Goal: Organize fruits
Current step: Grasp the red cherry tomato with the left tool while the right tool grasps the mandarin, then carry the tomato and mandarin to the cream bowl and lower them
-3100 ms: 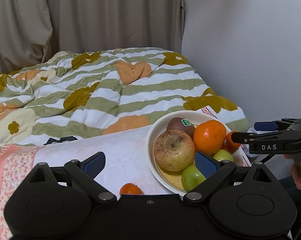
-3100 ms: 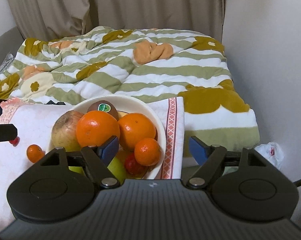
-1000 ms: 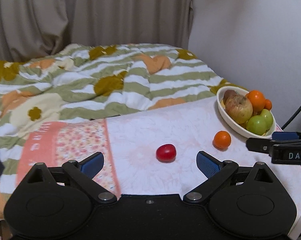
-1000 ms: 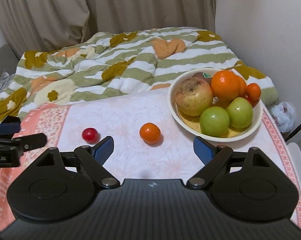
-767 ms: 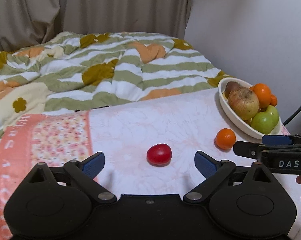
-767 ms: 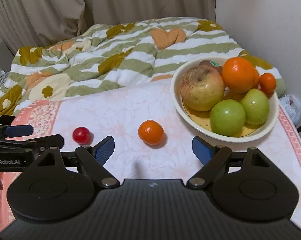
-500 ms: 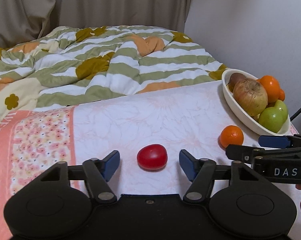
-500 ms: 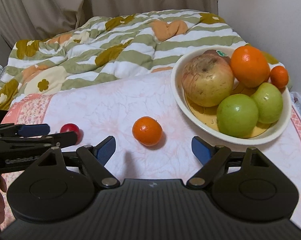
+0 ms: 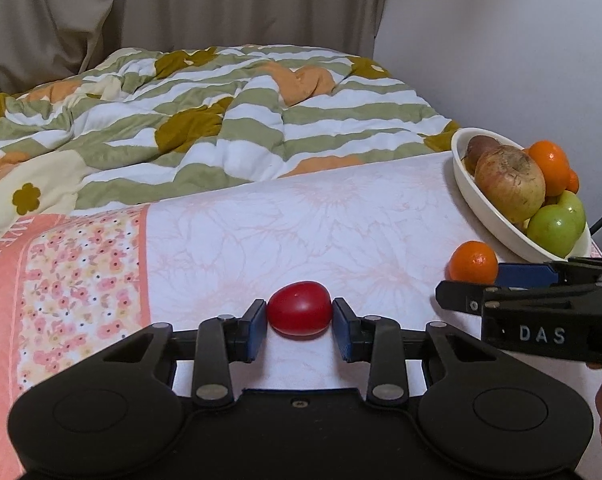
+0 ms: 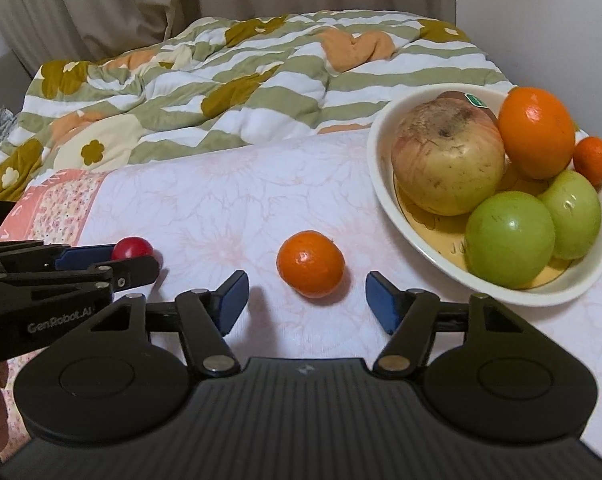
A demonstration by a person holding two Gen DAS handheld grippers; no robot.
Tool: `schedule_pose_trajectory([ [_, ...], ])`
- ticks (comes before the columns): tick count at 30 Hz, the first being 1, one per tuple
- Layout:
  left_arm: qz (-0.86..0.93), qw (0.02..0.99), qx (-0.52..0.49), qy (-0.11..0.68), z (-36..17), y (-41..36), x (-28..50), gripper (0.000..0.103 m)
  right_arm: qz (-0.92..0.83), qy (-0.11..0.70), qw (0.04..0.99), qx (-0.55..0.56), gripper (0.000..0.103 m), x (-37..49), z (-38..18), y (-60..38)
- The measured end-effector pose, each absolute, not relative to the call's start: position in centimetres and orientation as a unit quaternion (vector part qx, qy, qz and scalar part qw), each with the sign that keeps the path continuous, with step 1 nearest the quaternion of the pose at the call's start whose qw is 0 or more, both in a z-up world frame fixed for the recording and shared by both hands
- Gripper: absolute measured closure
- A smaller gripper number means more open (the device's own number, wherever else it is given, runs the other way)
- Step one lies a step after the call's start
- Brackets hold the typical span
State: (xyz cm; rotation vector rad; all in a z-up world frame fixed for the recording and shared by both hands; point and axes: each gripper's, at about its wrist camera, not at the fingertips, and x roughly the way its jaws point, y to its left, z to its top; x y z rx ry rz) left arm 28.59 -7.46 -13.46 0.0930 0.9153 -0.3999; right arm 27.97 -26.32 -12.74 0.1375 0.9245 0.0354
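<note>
My left gripper [image 9: 299,326] is shut on a small red tomato [image 9: 299,313] that rests on the pale floral tablecloth [image 9: 309,224]; both blue pads touch its sides. The tomato [image 10: 132,249] also shows in the right wrist view, between the left gripper's fingers [image 10: 101,264]. My right gripper [image 10: 306,300] is open and empty, its fingers on either side of a small orange mandarin [image 10: 310,263] and just short of it. The mandarin [image 9: 473,262] lies left of the cream fruit bowl [image 10: 381,168], which holds a large apple [image 10: 447,162], an orange [image 10: 537,130], two green apples and a small mandarin.
The cloth-covered table stands against a bed with a green-striped quilt [image 9: 229,120]. A wall [image 9: 501,40] is on the right and curtains [image 9: 181,4] are behind. The bowl [image 9: 497,222] sits near the table's right edge. The right gripper's body [image 9: 541,312] is close to my left gripper.
My left gripper has moved forward around the tomato and closed on it. My right gripper has moved closer to the mandarin and narrowed somewhat, still open.
</note>
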Motion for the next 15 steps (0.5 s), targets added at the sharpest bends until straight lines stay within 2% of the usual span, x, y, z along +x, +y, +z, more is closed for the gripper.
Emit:
schedule_pose_trajectory([
  [5, -0.186, 0.877, 0.043, 0.44, -13.4, -6.8, 28.1, 0.064, 0.016, 0.436, 0.898, 0.055, 0.031, 28.3, -12.8, -26.0],
  [8, -0.184, 0.879, 0.041, 0.437, -13.1, -6.4, 27.7, 0.064, 0.013, 0.437, 0.898, 0.045, 0.051, 28.6, -12.9, -25.8],
  [15, -0.182, 0.887, 0.028, 0.423, -11.0, -5.5, 26.3, 0.064, 0.021, 0.43, 0.901, 0.048, 0.051, 27.9, -11.7, -25.5],
])
